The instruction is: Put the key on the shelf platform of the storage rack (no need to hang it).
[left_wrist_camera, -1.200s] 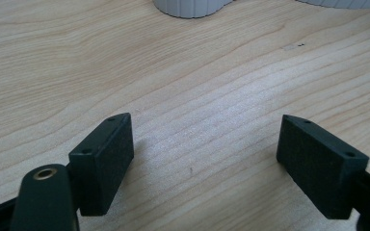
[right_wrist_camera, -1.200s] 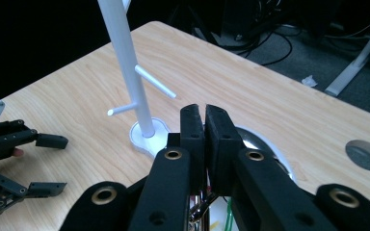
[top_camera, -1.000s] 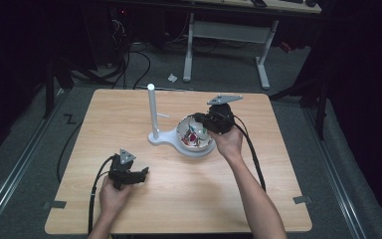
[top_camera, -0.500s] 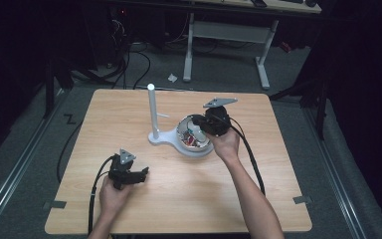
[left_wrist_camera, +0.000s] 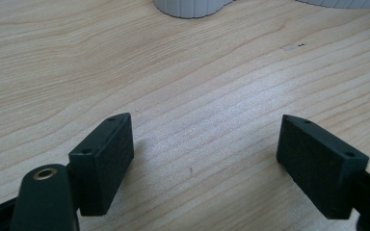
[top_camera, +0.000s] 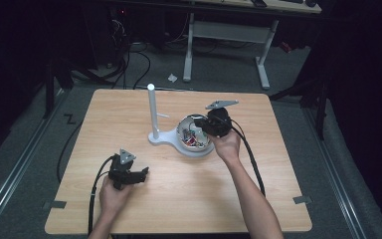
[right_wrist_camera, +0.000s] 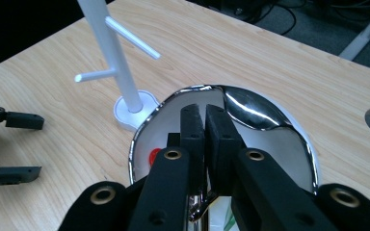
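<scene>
A white stand [top_camera: 151, 112] with short side pegs [right_wrist_camera: 111, 57] rises from a white base that also carries a shiny metal bowl [top_camera: 185, 125]. The bowl [right_wrist_camera: 270, 118] holds several small coloured pieces, one of them red [right_wrist_camera: 155, 156]. My right gripper [top_camera: 199, 130] reaches into the bowl from the right. Its jaws [right_wrist_camera: 204, 125] are shut, pads almost touching, and I see nothing between them. My left gripper [top_camera: 144, 173] rests low over bare wood at the front left, open [left_wrist_camera: 204, 159] and with nothing in it. It also appears at the left edge of the right gripper view [right_wrist_camera: 21, 144].
The wooden table [top_camera: 278, 164] has bare surface in front of the bowl and to both sides. Cables trail from both grippers toward the near edge. A white desk frame [top_camera: 229, 35] and floor cables lie beyond the far edge.
</scene>
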Demonstrator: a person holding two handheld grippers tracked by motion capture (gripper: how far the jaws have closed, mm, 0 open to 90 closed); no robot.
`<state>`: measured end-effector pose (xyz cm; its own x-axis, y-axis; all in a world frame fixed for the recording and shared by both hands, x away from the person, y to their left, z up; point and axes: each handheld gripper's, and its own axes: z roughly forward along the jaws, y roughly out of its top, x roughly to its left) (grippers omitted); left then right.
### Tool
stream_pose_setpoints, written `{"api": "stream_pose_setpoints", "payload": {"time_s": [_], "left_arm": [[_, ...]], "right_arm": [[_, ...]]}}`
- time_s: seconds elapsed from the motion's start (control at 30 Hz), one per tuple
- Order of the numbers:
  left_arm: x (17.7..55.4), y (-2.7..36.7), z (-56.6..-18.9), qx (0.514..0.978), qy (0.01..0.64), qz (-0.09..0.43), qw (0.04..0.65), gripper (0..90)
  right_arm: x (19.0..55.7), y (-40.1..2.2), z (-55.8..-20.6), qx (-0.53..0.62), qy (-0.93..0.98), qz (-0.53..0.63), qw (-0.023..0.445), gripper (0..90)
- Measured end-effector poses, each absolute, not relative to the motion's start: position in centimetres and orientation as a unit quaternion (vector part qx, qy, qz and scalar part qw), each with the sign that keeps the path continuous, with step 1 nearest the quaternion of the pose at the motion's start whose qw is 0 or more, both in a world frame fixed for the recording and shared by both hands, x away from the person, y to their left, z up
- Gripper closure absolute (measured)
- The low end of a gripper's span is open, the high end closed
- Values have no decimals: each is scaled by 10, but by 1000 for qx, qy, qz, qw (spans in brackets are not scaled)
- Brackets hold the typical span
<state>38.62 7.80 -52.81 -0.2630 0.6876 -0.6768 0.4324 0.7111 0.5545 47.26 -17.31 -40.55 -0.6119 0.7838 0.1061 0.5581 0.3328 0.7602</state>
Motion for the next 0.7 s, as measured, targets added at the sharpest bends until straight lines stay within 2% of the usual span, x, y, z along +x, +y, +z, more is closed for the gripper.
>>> {"api": "stream_pose_setpoints", "payload": {"time_s": [0.23,0.7], "left_arm": [[386,78,-528,356,785,130,491,209],[386,78,-528,357,784,130,491,209]], "right_arm": [[476,-174,-411,421,806,389,146,871],[484,-185,-416,437,809,346,184,865]]}}
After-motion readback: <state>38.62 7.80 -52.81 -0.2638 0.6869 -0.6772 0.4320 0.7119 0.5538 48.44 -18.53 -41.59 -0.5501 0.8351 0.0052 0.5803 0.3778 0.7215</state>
